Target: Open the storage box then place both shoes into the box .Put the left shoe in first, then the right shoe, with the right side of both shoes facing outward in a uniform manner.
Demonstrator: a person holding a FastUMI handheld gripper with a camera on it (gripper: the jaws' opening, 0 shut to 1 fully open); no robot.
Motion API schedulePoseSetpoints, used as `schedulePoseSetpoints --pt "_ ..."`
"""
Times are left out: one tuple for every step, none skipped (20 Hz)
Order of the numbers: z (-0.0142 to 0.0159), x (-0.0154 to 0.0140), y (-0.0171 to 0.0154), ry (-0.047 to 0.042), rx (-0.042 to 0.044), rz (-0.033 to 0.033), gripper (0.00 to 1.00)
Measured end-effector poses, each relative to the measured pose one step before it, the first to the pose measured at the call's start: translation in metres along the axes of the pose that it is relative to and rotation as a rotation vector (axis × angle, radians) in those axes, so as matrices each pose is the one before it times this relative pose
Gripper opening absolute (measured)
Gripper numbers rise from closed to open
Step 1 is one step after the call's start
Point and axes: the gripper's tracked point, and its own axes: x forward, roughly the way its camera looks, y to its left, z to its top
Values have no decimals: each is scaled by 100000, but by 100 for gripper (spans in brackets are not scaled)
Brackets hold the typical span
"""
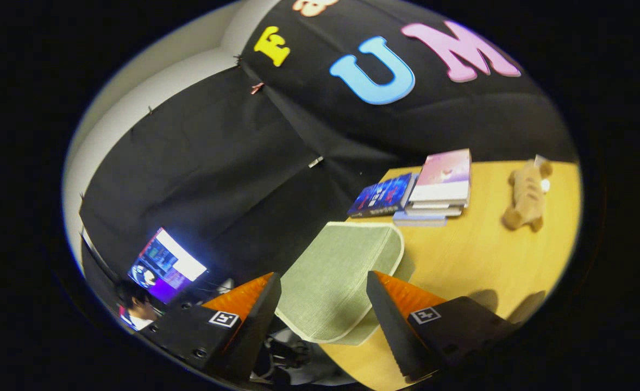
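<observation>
tool [324, 293] gapes wide, holding nothing, before woven, rounded green storage box [337, 274] on wooden table [477, 260].

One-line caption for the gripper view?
Open gripper ahead of green storage box lid on wooden table, books beyond.

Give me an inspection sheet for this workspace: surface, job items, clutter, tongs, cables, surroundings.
Surface: wooden table, bare ahead of the tongs.
Job's things: green fabric storage box, lid down, at the table's corner, just ahead of the fingers and partly between them; shoes nothing seen.
Clutter: stack of books beyond the box, with a blue book beside it; plush toy lying farther along the table.
Tongs: tongs open, fingers spread on either side of the box's near edge, not pressing on it.
Cables: dark cords below the table edge, between the fingers.
Surroundings: black cloth wall; lit screen with a person seated in front of it.
</observation>
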Motion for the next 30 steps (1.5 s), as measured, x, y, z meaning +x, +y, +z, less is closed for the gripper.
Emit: schedulePoseSetpoints --pt "-535 317 -837 1850 5531 1677 97" --pt "-404 459 -935 2053 4878 1276 97" --pt "-933 739 -1352 3210 4490 1127 97" --pt "-487 456 -896 2541 4034 1357 97" --pt "-456 388 -889 2229 3201 726 97" --pt "-260 374 -998 1774 2623 442 97" --pt "-385 212 -992 1451 2683 101 97" --pt "-301 272 -853 1293 3099 397 97" --pt "-374 318 -587 1143 3328 771 97" --pt "-128 252 -372 852 3499 1584 97" --pt "-173 307 -235 763 3555 1846 97" --pt "-162 282 -254 848 3363 1863 97" --pt "-161 259 -291 760 2911 1542 97" --pt "-9 317 -333 433 2356 973 97" --pt "-69 154 -184 449 1817 1481 97" --pt "62 137 -71 376 1431 1392 97" --pt "-227 85 -123 422 1560 1477 97" --pt "44 111 -118 392 1736 1283 97" --pt "32 -13 -151 181 1799 909 97" --pt "-56 71 32 17 1795 1547 97" --pt "-29 88 151 -184 1917 2076 97" --pt "183 208 100 -427 1914 1716 97" --pt "73 179 136 -544 1792 1849 95" --pt "190 342 46 -192 1560 1259 96" --pt "34 546 -217 105 801 31 95" --pt "-62 363 -98 337 582 408 95" --pt "-312 30 265 460 881 1276 95" --pt "-111 277 309 577 1218 2130 95" --pt "-252 238 333 375 1153 2196 95" --pt "-243 258 131 885 1353 1919 95"
